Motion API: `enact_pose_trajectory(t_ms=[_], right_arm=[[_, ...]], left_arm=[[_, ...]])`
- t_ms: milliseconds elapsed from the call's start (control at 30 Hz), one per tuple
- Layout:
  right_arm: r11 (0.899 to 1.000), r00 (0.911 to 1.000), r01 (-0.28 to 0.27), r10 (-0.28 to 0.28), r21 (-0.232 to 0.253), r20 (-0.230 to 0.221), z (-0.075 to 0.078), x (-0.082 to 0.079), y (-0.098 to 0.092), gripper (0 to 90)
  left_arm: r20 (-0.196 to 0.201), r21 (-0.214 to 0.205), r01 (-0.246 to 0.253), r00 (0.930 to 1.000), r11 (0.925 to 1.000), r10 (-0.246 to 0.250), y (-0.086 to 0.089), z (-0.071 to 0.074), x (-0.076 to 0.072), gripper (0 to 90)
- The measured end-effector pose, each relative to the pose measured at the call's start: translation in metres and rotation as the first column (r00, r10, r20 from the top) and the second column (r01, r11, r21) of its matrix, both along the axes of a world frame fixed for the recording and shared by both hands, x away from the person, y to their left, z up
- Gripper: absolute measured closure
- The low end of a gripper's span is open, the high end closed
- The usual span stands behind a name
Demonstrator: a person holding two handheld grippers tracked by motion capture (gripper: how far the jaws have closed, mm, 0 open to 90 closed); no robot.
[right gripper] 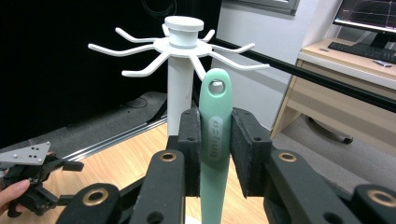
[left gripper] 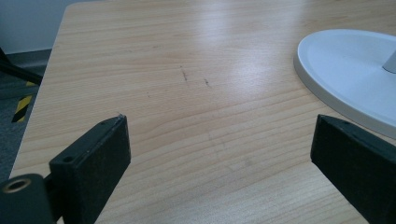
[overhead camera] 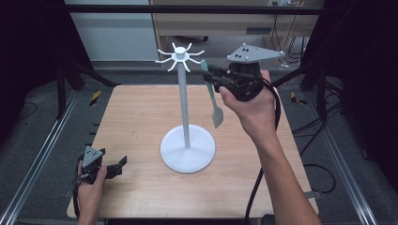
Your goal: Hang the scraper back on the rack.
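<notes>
— Spatula (right gripper: pixel 215 140), pale green: location?
— Clamped upright by its handle in right tool (right gripper: pixel 215 154), hanging hole just beside white hook stand (overhead camera: pixel 187 112), blade above surface (overhead camera: pixel 141 117).
— Left tool (left gripper: pixel 219 154)?
— Jaws wide apart, holding nothing, low over surface near stand base.

Bright overhead light — soft blur

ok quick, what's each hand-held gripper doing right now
Left hand-held gripper: open, nothing between its jaws, low over the table.
Right hand-held gripper: closed on the green spatula handle, raised near the white hook stand.
</notes>
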State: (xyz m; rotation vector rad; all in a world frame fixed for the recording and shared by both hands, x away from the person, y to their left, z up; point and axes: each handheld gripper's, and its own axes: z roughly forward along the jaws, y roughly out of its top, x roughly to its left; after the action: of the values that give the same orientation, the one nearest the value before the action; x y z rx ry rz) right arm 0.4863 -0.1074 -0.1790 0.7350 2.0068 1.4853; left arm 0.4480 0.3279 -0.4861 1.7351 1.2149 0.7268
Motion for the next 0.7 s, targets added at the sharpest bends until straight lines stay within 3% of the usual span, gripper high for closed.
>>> enact_pose_trajectory(t_ms=[700], right_arm=[[1.0,0.9998,-0.013,0.013,-0.003,-0.014,-0.002,0.008,0.01,74.5]], left_arm=[[0.0,0.0,0.001,1.0,1.0,-0.001,0.0,0.0,0.0,4.4]])
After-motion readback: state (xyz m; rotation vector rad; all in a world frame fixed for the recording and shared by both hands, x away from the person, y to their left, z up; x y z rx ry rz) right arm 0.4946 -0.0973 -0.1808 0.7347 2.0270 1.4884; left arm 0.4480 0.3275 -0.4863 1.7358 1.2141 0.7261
